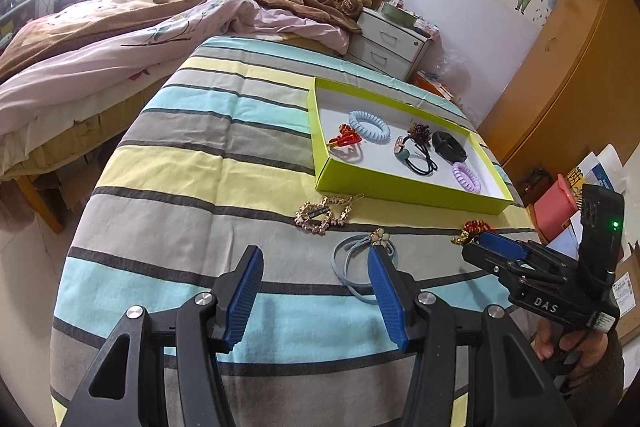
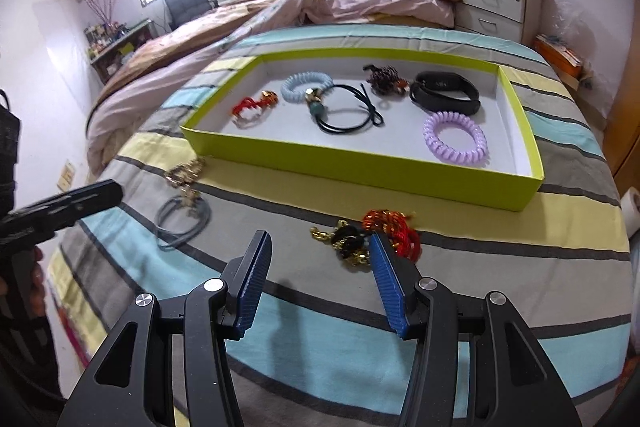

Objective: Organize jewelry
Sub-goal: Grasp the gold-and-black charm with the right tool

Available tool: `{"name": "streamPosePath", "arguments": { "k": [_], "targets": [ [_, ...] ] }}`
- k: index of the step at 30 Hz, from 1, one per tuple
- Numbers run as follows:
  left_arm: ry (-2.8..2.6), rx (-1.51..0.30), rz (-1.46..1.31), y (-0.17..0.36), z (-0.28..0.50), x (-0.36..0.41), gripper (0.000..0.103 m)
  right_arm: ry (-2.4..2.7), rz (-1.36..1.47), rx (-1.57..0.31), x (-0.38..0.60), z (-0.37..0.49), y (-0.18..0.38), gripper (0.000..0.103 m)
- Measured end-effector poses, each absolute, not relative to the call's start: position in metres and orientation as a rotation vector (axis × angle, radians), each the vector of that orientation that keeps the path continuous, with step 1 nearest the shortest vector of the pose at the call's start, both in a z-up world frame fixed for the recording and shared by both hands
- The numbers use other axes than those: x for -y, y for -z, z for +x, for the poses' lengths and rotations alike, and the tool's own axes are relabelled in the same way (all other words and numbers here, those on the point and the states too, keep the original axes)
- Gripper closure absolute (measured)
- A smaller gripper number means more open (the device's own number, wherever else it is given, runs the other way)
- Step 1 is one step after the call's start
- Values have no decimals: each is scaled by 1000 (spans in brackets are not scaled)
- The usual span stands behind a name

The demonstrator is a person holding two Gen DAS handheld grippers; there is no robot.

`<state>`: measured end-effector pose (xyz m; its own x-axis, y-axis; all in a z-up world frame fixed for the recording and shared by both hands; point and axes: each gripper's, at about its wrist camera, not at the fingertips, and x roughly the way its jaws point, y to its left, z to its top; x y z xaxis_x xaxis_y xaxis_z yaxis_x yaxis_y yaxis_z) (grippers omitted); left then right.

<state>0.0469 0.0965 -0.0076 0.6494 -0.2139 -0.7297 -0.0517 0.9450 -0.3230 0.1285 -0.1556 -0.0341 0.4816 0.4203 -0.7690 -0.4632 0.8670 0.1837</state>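
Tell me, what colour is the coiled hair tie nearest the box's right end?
Lilac purple. The coiled hair tie shows best in the right wrist view, lying inside the lime-green box.

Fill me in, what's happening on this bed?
A person is sorting jewelry into a lime-green tray on a striped bedspread, holding a claw in each hand. Both the left claw and right claw are open and empty. Six pieces already lie in the tray. Still outside are a gold heart piece, a grey-blue hair tie and a red-and-gold chain, nearest the right claw.
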Motion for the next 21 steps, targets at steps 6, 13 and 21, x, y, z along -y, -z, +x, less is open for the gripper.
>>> {"name": "streamPosePath", "arguments": {
  "k": [6,13,21],
  "targets": [
    [97,-876,-335,12,45,-97,49,-520,-79,-936,155,135,40,51],
    [103,-891,-332,16,43,-94,49,-501,-134,-926,150,135,41,73],
    [116,-910,-304,18,50,-83,49,-500,-109,-918,155,131,39,86]
  ]
}}
